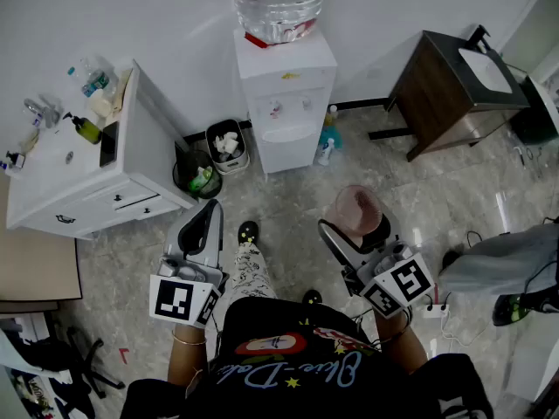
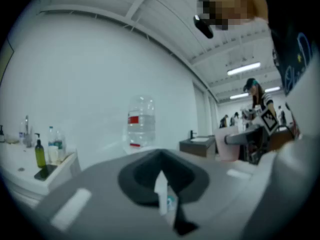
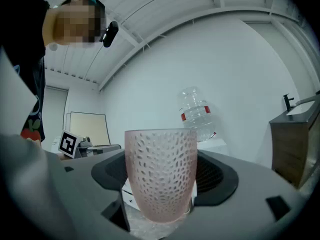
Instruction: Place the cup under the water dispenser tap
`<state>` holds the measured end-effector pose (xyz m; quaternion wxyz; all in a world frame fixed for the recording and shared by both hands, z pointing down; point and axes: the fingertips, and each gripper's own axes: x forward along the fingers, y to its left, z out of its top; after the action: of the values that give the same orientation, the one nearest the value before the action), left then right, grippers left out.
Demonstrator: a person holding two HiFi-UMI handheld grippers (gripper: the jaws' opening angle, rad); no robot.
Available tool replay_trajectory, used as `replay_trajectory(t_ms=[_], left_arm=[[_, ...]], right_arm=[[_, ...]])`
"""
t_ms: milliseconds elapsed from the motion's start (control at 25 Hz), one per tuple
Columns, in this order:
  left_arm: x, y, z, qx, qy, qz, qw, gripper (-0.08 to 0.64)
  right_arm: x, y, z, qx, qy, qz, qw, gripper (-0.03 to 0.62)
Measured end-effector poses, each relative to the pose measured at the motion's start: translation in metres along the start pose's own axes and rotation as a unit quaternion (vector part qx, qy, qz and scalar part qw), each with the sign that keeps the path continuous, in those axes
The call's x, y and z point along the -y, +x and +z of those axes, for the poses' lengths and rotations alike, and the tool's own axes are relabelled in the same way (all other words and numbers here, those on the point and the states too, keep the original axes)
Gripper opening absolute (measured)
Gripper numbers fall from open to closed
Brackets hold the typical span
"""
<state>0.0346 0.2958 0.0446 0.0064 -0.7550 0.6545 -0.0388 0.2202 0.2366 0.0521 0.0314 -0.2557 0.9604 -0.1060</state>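
A pink, dimpled, translucent cup (image 1: 356,209) stands upright between the jaws of my right gripper (image 1: 353,227), which is shut on it; in the right gripper view the cup (image 3: 161,174) fills the middle. The white water dispenser (image 1: 286,103) stands against the far wall, its taps (image 1: 291,106) over a recess and a large clear bottle (image 1: 278,3) on top. The cup is held well short of it, over the floor. My left gripper (image 1: 208,215) points the same way at the left, jaws together and holding nothing. The bottle (image 2: 141,126) shows beyond its closed jaws.
A white cabinet (image 1: 79,177) with bottles on top stands at the left. Two bins (image 1: 225,147) (image 1: 199,178) sit between it and the dispenser. A blue spray bottle (image 1: 327,147) stands at the dispenser's right foot. A dark wooden sink stand (image 1: 450,81) is at the right.
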Motion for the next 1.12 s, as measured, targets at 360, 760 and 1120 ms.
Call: replay_trajectory(t_ms=[360,760,1120], left_arm=[[-0.134,0.126,-0.02,-0.024,0.03,-0.097,0.9945,-0.003],[-0.19,0.222,-0.116,-0.07,-0.047,-0.137,0.987,-0.003],[-0.185,0.293,-0.306,-0.088,0.007,-0.108,0.9902,-0.003]], right_arm=[[0.039,0.179,0.012,0.061,-0.062,-0.065,0.994,0.35],[0.138,0.274,-0.109,0.015,0.0,-0.174,0.985,0.35],[0.238,0.333,-0.312,0.0,-0.032,-0.191,0.981,0.35]])
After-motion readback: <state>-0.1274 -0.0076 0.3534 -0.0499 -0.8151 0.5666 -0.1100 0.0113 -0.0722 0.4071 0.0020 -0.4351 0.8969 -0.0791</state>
